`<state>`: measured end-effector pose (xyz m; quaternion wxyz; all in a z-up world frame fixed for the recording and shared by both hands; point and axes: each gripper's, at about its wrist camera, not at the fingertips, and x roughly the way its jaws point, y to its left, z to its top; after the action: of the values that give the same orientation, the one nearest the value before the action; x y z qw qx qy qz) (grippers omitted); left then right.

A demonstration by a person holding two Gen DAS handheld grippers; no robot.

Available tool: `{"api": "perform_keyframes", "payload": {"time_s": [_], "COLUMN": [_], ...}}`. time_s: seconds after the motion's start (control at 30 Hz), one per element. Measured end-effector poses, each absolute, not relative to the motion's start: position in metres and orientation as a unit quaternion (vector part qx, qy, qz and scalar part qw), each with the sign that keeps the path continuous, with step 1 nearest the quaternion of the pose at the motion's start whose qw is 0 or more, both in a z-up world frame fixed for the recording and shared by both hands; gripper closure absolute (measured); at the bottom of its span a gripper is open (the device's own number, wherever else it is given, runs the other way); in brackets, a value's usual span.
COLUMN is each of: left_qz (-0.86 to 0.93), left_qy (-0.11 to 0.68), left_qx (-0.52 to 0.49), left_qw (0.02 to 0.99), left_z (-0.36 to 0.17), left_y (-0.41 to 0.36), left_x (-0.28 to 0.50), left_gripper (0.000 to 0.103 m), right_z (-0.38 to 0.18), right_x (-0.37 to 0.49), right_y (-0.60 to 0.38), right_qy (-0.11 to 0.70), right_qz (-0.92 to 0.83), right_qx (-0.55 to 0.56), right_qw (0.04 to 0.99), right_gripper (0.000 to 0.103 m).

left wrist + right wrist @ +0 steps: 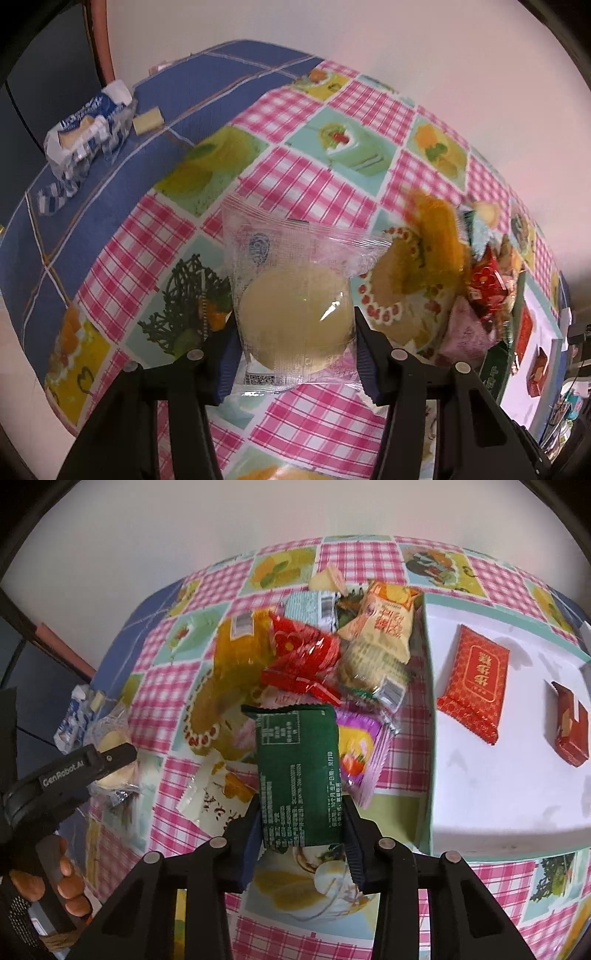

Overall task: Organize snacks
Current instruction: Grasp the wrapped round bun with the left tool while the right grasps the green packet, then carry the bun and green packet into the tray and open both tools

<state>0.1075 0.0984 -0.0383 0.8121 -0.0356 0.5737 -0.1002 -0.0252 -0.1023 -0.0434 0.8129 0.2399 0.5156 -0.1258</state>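
A: Right hand-held gripper point(301, 840) is clamped on the green snack packet point(298, 775), the packet's long axis running straight out along the fingers, clear of the counter point(369, 557).

B: And the white box point(498, 775)?

A: Just to that gripper's right, wall beside the packet, two red packets inside. Nearer this hand, likely.

B: Left one?

A: Left hand-held gripper point(295, 341) grips the clear-wrapped round cake point(295, 317), off beside the snack pile point(314, 657).

"GenRobot.AI" in white on the left gripper point(110, 760) body, left edge of right wrist view. Packet print elsewhere too small or blurred to read.
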Motion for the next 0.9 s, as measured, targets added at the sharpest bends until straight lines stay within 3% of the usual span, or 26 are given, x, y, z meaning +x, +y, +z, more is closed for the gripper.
{"api": "perform_keyframes", "payload": {"time_s": [0.33, 0.6, 0.9], "left_qz": [-0.140, -0.222, -0.306], "left_qy": [0.538, 0.511, 0.502], "left_qx": [-0.018, 0.039, 0.122], "left_qw": [0.831, 0.830, 0.800], "left_z": [0.006, 0.039, 0.031], "left_y": [0.067, -0.020, -0.123], "left_x": [0.087, 0.057, 0.004], "left_gripper": [0.047, 0.047, 0.047], "right_z": [-0.021, -0.013, -0.014], "right_x": [-0.042, -0.074, -0.134], "right_y": [-0.126, -0.181, -0.253], "right_qy": [0.472, 0.437, 0.414], "right_qz": [-0.132, -0.205, -0.342], "right_qx": [0.278, 0.326, 0.346], "right_qw": [0.826, 0.813, 0.770], "right_gripper": [0.061, 0.061, 0.061]}}
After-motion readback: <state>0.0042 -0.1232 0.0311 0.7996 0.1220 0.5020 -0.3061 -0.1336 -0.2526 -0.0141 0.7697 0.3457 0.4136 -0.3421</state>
